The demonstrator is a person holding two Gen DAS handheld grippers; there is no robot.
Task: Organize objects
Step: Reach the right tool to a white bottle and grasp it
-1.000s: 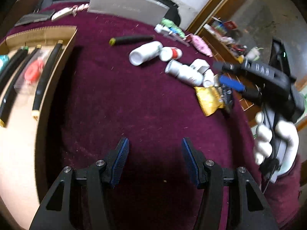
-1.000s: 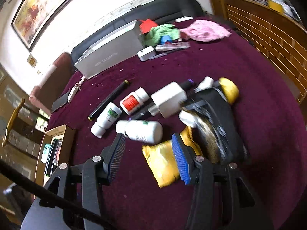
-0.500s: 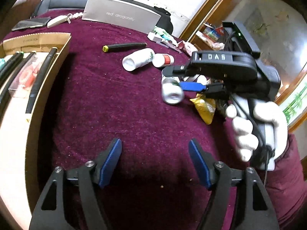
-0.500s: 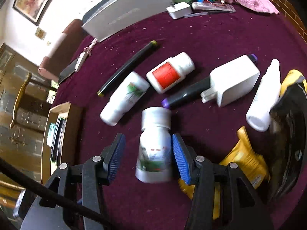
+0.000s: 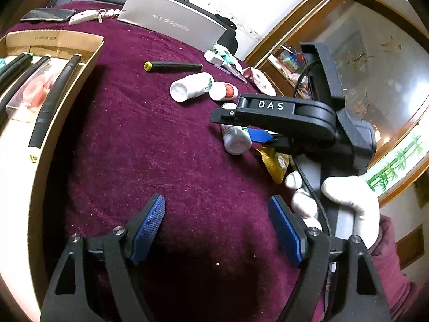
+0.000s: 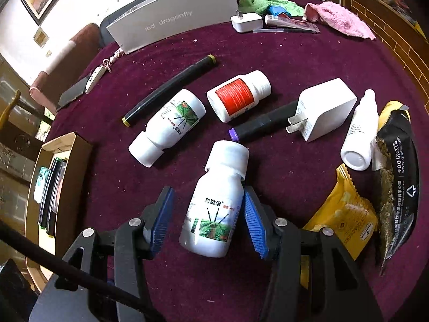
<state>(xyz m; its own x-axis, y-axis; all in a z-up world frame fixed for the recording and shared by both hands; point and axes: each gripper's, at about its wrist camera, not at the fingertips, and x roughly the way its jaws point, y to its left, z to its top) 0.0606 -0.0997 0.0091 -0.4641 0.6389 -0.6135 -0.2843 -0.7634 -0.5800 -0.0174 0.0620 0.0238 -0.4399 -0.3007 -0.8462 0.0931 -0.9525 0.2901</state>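
Observation:
A white green-labelled bottle [image 6: 214, 204] lies on the maroon cloth between the fingers of my right gripper [image 6: 206, 220]. The right pad touches it, the left pad stands a little apart, so the gripper is open around it. It also shows in the left wrist view [image 5: 237, 139] under the right gripper's body [image 5: 284, 118]. My left gripper [image 5: 217, 222] is open and empty above bare cloth. A cardboard box [image 5: 53, 107] with black markers [image 5: 53, 99] stands at the left. A second green-labelled bottle [image 6: 169, 126], a red-labelled bottle [image 6: 237, 95] and two black markers [image 6: 171, 88] lie beyond.
A white charger [image 6: 324, 110], a small dropper bottle [image 6: 360, 131], a yellow packet [image 6: 346, 212] and a black packet [image 6: 396, 177] lie to the right. A grey box [image 6: 171, 13], cloths [image 6: 337, 18], keys [image 6: 99, 73] and a wooden railing [image 6: 388, 32] edge the table.
My right gripper has moved down and forward over the pile until its fingers straddle the green-labelled bottle. My left gripper has drawn back a little and stays open.

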